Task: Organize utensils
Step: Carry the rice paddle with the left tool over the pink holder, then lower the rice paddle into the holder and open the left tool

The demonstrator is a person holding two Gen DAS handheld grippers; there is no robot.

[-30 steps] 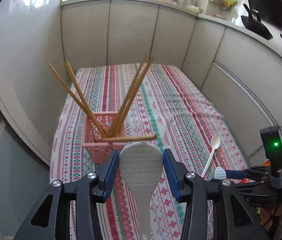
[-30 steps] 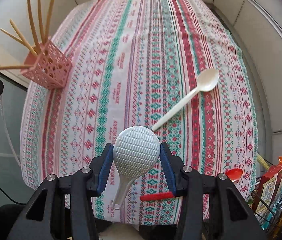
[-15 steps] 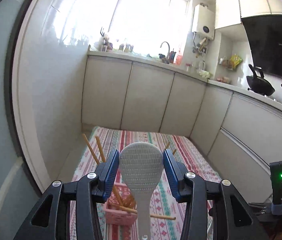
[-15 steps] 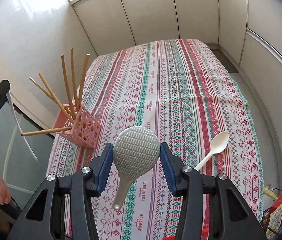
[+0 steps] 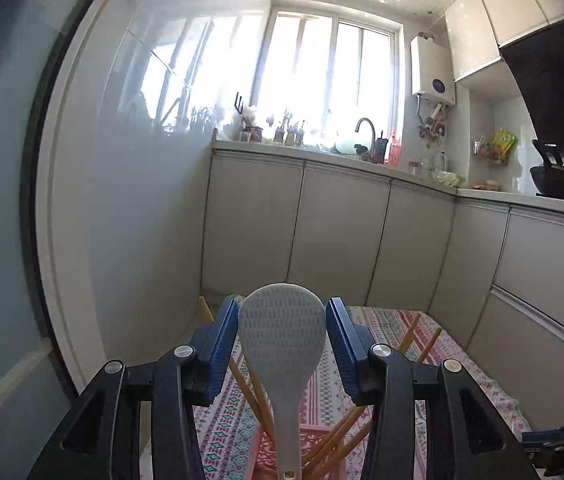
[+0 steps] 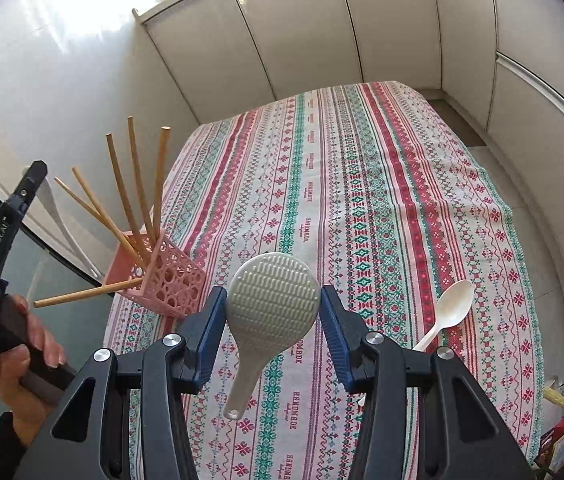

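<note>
The left tool (image 5: 282,320) is closed on a rice paddle (image 5: 282,364), whose handle hangs over the pink basket (image 5: 318,432) at bottom centre. A straight descent between the chopsticks (image 5: 250,384) is advised before release. A second paddle (image 6: 272,300) is clamped in the right tool (image 6: 273,308) at lower centre.

A holder (image 6: 166,276) is set near the left edge of a cloth-covered table (image 6: 362,184), and chopsticks (image 6: 134,184) are stood in it, fanned upward; one chopstick (image 6: 86,291) is laid across its rim, pointing left. A spoon (image 6: 448,312) is laid on the cloth well to the right of the holder. Cabinets (image 6: 322,28) are ranged behind and to the right of the table. A rice paddle (image 6: 270,312) is seen between the holder and the spoon.
</note>
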